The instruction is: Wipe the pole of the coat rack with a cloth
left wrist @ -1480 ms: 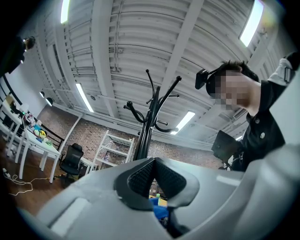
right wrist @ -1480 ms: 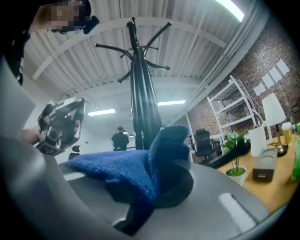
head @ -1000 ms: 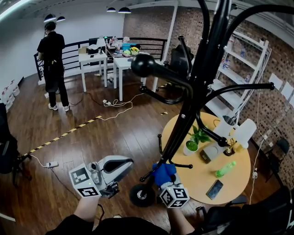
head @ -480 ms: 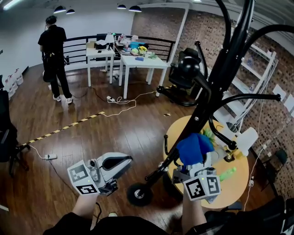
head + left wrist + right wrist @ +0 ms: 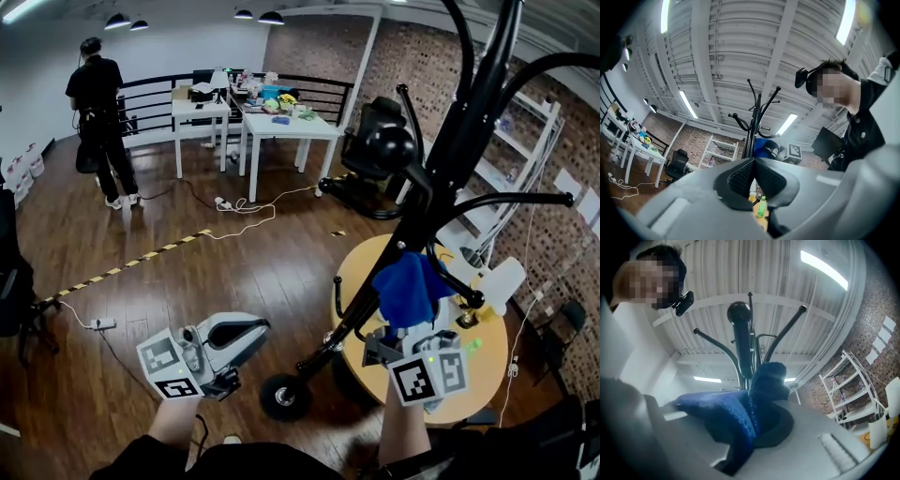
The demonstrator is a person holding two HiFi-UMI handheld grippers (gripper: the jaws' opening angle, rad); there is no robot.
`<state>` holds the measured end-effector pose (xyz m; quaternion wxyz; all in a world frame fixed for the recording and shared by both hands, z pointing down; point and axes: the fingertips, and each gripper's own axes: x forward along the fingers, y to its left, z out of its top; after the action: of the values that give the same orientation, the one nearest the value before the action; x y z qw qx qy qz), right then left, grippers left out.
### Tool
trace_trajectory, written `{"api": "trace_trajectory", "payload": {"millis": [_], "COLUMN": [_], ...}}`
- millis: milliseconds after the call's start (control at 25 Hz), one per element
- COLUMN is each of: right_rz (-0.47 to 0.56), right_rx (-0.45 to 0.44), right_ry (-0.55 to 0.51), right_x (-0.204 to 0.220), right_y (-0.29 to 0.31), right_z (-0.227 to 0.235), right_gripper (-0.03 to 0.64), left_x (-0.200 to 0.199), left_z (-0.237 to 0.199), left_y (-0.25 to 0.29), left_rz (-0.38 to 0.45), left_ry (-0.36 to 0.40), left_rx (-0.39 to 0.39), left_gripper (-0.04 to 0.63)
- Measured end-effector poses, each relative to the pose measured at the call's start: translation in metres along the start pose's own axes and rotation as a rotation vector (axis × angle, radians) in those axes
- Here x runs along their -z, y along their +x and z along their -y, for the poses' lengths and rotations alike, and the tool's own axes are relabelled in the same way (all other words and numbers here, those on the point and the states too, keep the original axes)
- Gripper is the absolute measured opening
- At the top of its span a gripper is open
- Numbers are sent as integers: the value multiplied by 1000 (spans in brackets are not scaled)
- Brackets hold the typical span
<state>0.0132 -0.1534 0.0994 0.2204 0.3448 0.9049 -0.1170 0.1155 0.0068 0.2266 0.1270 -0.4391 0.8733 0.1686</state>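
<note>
Overhead, pole (image 5: 461,141) cut off, right tongs (image 5: 405,326) pinching blue cloth (image 5: 405,286) hiding their tips, left tongs (image 5: 251,330) pressed together.

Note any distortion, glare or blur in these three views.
Head view: fisheye bows the black metal coat rack pole; sharp. Left gripper view: dark round vignette, ceiling strip lights blown out. Right gripper view: the blue knitted cloth close up looks soft; a strip light glares.

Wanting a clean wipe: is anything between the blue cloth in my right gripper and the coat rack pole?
Nothing visible does. The blue fuzzy cloth, clamped in the right hand-held gripper, sits right at the black metal coat rack pole.
</note>
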Motion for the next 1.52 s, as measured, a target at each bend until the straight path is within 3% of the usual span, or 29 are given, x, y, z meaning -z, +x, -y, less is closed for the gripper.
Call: {"api": "trace_trajectory", "payload": {"millis": [480, 960, 1160, 1520], "right_rz": [-232, -500, -505, -201], "right_rx": [18, 86, 91, 53], "right_ry": [86, 158, 195, 168], "right_x": [168, 292, 282, 137], "right_y": [-85, -153, -145, -69], "right_z": [10, 28, 25, 14], "right_gripper": [25, 25, 23, 25], "left_x": [17, 21, 19, 17], "left_z": [10, 12, 12, 9], "left_y": [24, 26, 26, 16], "left_rz": [-58, -88, -87, -63], "left_ry": [-34, -24, -14, -5], "left_rx": [64, 40, 42, 34], "left_gripper": [3, 3, 3, 3]}}
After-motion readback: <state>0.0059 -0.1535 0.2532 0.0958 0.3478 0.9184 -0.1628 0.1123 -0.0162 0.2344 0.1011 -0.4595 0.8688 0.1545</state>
